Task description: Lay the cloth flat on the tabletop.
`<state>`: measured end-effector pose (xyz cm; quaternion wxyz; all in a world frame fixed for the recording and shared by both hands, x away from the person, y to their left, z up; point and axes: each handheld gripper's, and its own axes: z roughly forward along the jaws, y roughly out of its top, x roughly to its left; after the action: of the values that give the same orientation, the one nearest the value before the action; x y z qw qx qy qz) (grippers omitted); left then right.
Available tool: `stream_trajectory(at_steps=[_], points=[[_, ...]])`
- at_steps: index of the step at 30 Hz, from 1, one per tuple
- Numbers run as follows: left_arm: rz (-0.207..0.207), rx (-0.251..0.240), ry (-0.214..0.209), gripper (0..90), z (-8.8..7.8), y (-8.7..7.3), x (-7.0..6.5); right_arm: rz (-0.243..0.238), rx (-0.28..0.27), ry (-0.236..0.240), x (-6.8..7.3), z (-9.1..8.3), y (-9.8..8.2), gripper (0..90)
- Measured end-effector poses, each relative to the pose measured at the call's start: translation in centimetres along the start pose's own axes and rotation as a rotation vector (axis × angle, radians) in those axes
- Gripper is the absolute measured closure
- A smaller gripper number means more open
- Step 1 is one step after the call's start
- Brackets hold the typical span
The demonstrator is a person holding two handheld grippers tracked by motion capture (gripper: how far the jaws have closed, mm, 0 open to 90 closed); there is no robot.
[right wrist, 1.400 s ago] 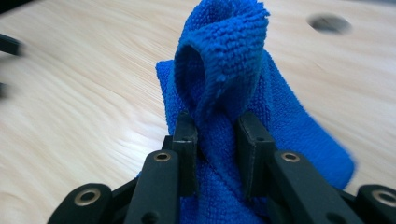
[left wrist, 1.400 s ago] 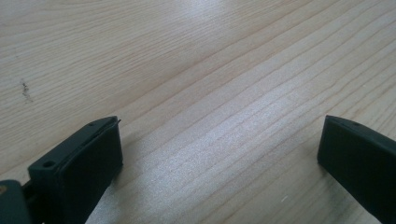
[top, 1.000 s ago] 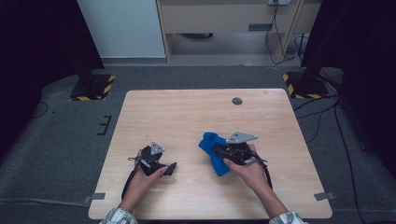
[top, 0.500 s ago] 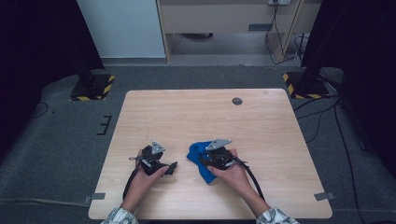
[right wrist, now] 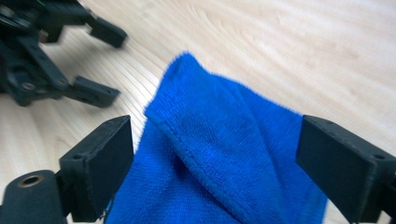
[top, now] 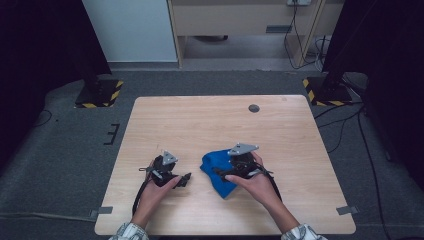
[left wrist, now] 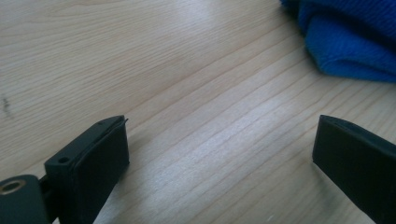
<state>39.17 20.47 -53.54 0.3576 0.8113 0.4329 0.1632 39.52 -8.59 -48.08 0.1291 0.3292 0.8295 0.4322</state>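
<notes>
Resting on the pale wooden table point(top: 200, 125), a crumpled blue microfibre cloth point(top: 216, 172) lies toward the 6 o'clock edge, just right of centre, with the right gripper point(top: 235, 169) on top of it; in the right gripper view its jaws stand wide apart, straddling a raised fold of the cloth point(right wrist: 219, 154) without pinching it. Near the cloth at its 9 o'clock, the left gripper point(top: 172, 177) sits low on the table, jaws wide over bare wood, the cloth's edge point(left wrist: 348, 44) at 1 o'clock in its view. No readable writing or brand appears anywhere.
</notes>
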Motion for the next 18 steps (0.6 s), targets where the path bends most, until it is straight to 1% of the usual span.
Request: stream_trajectory(at_steps=[1,2,3,4,5,6,7,9,11,13,15,16,17,18], points=[[0.000,0.000,0.000,6.0,0.0,0.0,0.0,0.000,0.000,0.000,0.0,0.0,0.0,8.7],[-0.014,-0.005,0.001,6.0,-0.1,0.1,0.0,0.003,-0.011,0.000,-0.2,-0.6,0.1,9.5],[-0.014,-0.013,0.000,7.2,-0.2,0.1,0.1,0.005,-0.033,-0.006,-0.6,-1.8,0.3,13.7],[0.011,-0.031,-0.002,8.0,-0.7,0.2,-0.1,0.003,-0.040,-0.015,-0.9,-2.4,0.2,17.8],[0.011,-0.031,-0.002,8.6,-0.7,0.2,-0.1,0.000,-0.039,-0.021,-1.1,-3.0,0.1,20.9],[0.020,-0.037,0.004,9.4,-0.9,0.3,-0.3,-0.004,-0.029,-0.028,-1.3,-3.5,-0.1,23.3],[0.020,-0.049,0.004,9.4,-1.1,0.4,-0.5,-0.004,-0.029,-0.028,-1.3,-3.5,-0.1,23.3],[0.016,-0.069,-0.006,11.6,-1.5,0.6,-1.0,-0.002,-0.019,-0.047,-1.8,-4.4,-0.9,26.8],[0.030,-0.081,-0.008,13.0,-1.7,0.9,-1.7,0.009,-0.004,-0.058,-2.2,-5.0,-2.1,31.7],[0.051,-0.093,-0.009,13.2,-1.8,1.1,-2.3,0.006,0.023,-0.064,-2.6,-5.3,-3.3,37.4],[0.056,-0.110,-0.012,14.5,-1.9,1.4,-2.8,0.013,0.040,-0.064,-3.1,-5.1,-4.3,46.7],[0.061,-0.117,-0.017,14.4,-1.9,1.5,-3.1,0.030,0.060,-0.046,-3.5,-4.6,-5.1,50.3],[0.061,-0.117,-0.017,14.4,-1.9,1.5,-3.1,0.030,0.060,-0.046,-3.5,-4.6,-5.1,50.3],[0.064,-0.118,-0.014,14.4,-2.0,1.6,-3.2,0.050,0.074,-0.021,-3.8,-3.9,-5.5,51.9]])
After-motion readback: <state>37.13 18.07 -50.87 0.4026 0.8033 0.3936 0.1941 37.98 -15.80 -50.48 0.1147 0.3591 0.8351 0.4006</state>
